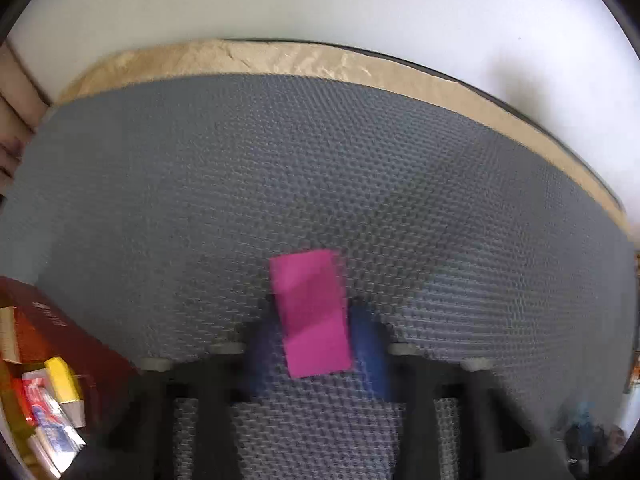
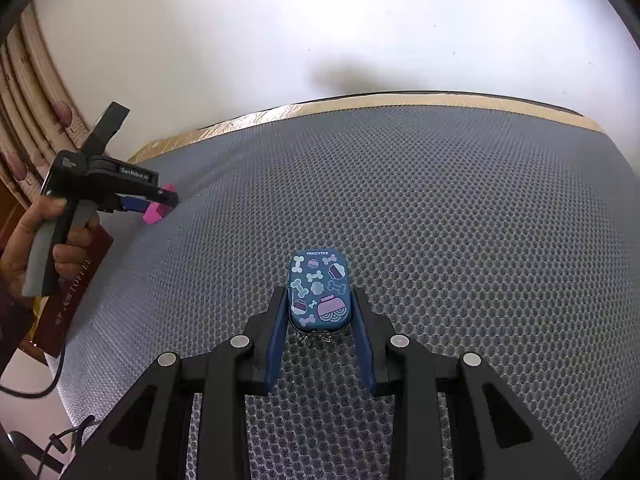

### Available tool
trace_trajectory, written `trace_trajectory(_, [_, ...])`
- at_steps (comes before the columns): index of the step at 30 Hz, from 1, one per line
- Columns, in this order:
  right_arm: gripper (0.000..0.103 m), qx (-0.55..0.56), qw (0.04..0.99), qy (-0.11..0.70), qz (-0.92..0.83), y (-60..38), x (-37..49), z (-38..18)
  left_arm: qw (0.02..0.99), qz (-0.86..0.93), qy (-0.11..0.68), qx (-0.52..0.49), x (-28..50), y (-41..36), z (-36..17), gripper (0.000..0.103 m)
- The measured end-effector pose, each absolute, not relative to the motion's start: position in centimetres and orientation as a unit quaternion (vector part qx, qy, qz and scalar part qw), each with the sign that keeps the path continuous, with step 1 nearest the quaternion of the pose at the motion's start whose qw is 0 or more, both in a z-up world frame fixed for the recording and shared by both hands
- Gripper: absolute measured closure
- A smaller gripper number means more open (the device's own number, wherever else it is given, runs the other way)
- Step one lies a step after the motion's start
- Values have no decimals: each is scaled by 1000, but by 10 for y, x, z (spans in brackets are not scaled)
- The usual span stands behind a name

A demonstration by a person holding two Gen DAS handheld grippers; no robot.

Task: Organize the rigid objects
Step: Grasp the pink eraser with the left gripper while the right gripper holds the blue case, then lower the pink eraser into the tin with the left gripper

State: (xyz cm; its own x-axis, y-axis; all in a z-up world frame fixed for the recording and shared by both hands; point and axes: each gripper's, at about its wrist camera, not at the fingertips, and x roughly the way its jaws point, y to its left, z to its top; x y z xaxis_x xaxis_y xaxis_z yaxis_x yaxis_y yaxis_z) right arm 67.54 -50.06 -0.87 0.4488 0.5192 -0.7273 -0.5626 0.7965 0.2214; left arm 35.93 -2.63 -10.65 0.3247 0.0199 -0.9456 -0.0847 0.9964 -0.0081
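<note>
With the left hand-held gripper (image 1: 310, 320) clamped on the pink block (image 1: 310, 312) and the right hand-held gripper (image 2: 320, 304) clamped on the blue tin (image 2: 319, 290) above the grey mesh surface (image 2: 460, 220), carry each level toward the red box (image 1: 76, 340) at 8 o'clock, releasing only once it rests inside.

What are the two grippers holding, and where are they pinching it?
The left gripper pinches a pink block by its two long sides, near its back end. The right gripper pinches a blue patterned tin by its left and right edges.
</note>
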Motion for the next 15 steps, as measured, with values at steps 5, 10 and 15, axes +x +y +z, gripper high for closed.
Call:
trace_trajectory(5, [74,-38,850,421,313,-480,675,-14,816,10,574,-74,334,-21,-96,73])
trace_trajectory(10, [74,-57,851,424,303,-470,673,-17,837,-24,539,-95,266,-9,-52,73])
trace_trajectory(15, [74,-67,849,432,298,-460,674,-21,842,-1,523,-130,196,50,-5,73])
